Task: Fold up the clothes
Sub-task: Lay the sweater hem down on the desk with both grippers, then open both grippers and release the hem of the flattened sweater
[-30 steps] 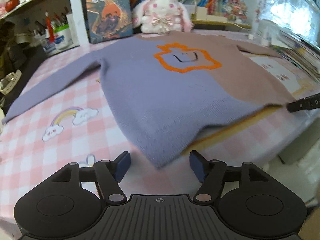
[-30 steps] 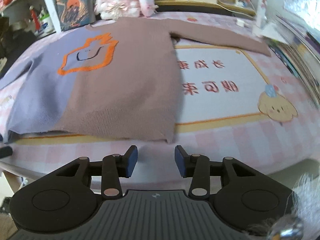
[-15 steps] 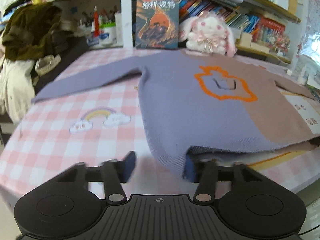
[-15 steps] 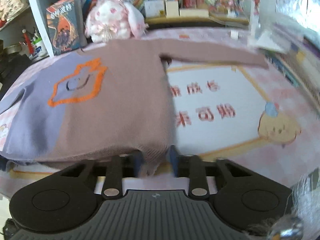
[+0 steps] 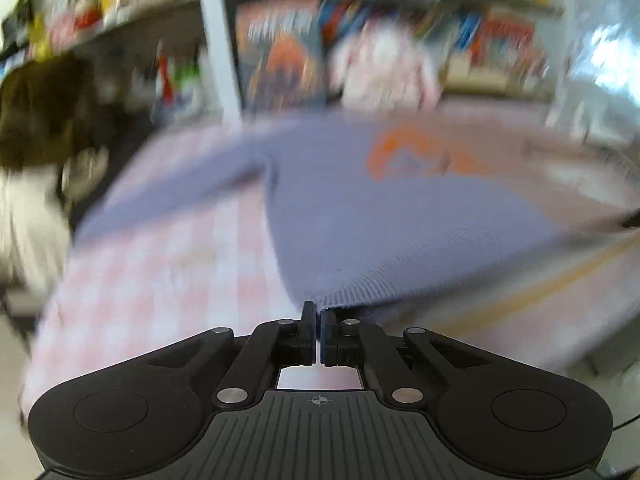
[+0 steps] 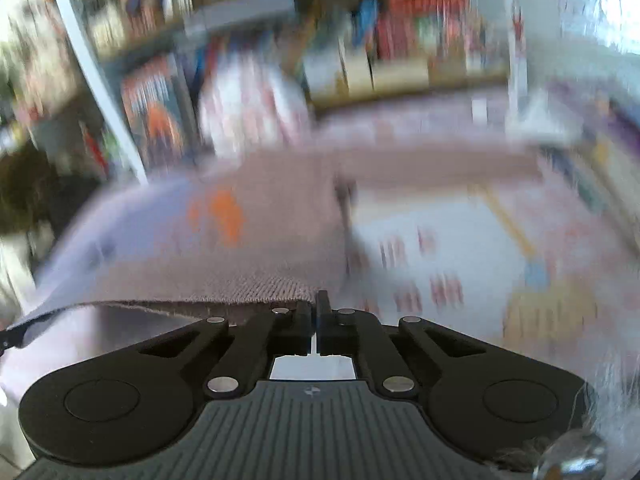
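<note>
Bookshelves (image 6: 360,52), heavily motion-blurred, fill the bkgd in both views; a pink checked table (image 5: 152,280) lies below. Sweater (image 5: 380,216), lilac on one half and brown on the other w/ an orange motif (image 5: 416,156) on the chest, is spread on the table, hem raised toward both cameras. Left gripper (image 5: 319,316): fingers together, clamped on the lilac hem corner. Right gripper (image 6: 313,307): fingers together, clamped on the brown ribbed hem corner; hem edge hangs in a line off to the left of that view. Lilac sleeve (image 5: 172,188) stretches out over the table; brown sleeve (image 6: 440,160) lies across the far side. Pink-and-white plush (image 5: 384,68) and a book cover (image 5: 280,48) stand behind the collar. Printed mat (image 6: 460,248) lies beside the brown half.
</note>
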